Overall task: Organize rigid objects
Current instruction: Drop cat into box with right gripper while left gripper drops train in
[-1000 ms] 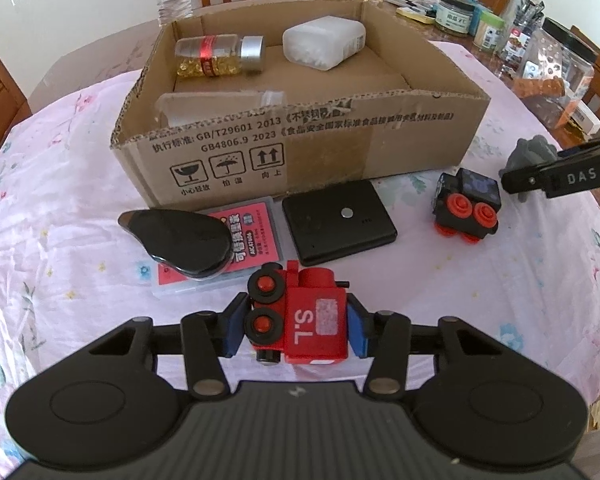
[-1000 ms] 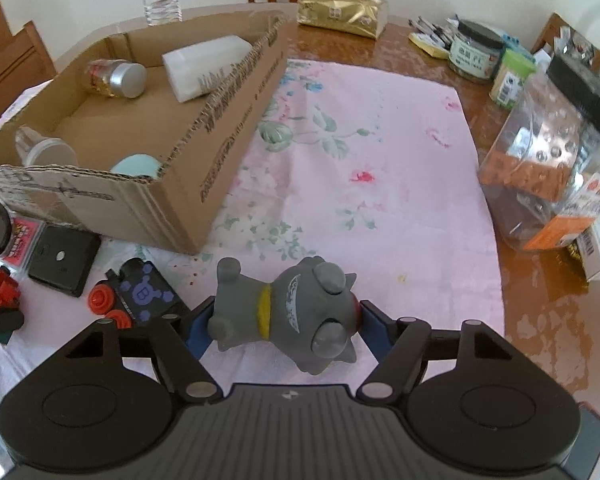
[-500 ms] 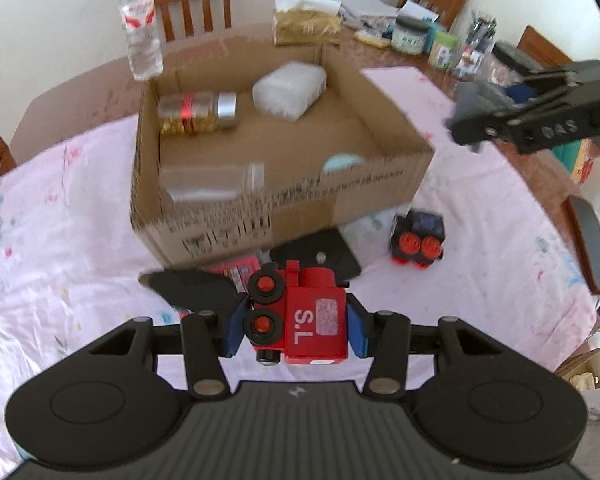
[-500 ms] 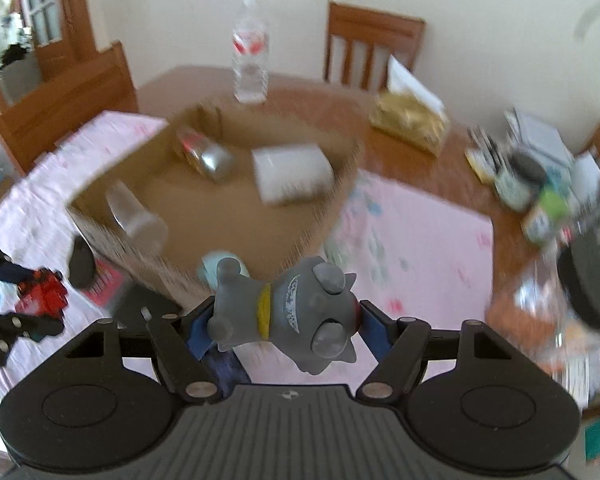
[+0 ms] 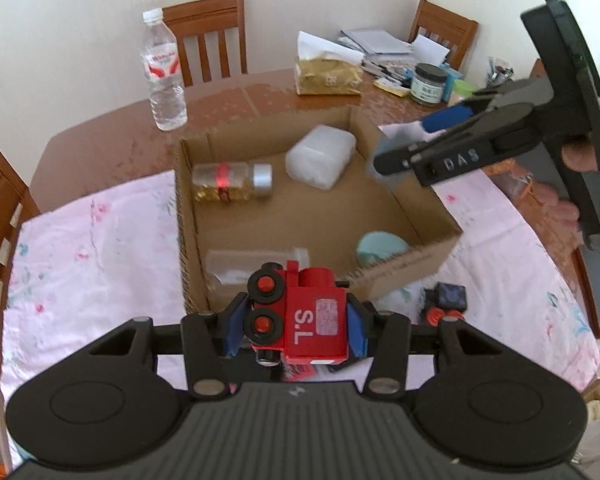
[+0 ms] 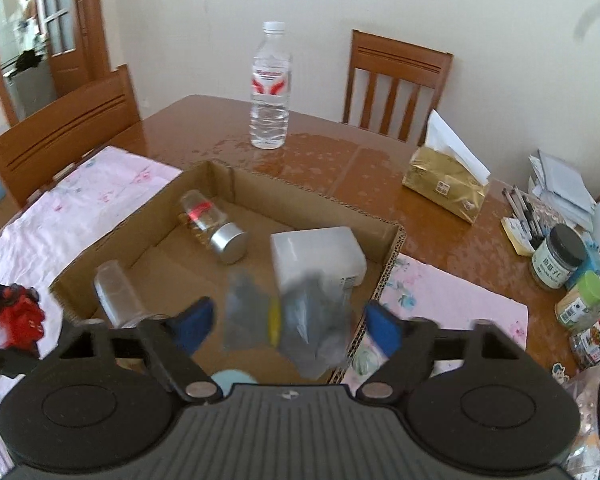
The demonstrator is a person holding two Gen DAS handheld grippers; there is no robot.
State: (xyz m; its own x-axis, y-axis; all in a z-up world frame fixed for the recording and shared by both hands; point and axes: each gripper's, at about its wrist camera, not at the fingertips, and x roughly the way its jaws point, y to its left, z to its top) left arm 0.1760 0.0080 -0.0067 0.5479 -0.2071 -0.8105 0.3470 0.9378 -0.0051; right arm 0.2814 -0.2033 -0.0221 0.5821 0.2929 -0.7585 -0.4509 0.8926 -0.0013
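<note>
My left gripper (image 5: 294, 326) is shut on a red toy train (image 5: 300, 318) marked "S.L" and holds it above the near edge of the open cardboard box (image 5: 404, 200). My right gripper (image 6: 288, 326) is open over the box (image 6: 392, 248). The grey cat figure (image 6: 292, 320) is a blur between its spread fingers, falling free. The right gripper also shows in the left wrist view (image 5: 440, 136) over the box's right wall. Inside the box lie a pill jar (image 5: 232, 182), a white container (image 5: 320, 156), a clear jar (image 5: 240, 266) and a teal round thing (image 5: 382, 246).
A black-and-blue toy train (image 5: 444, 304) lies on the pink cloth (image 5: 88, 240) right of the box. A water bottle (image 6: 270, 88), a gold tissue pack (image 6: 444, 188) and jars (image 6: 558, 256) stand on the wooden table. Chairs (image 6: 396, 84) surround it.
Both grippers rose and moved over the box. The right gripper opened and let go of the grey cat, which now drops. The left still holds the red train.
</note>
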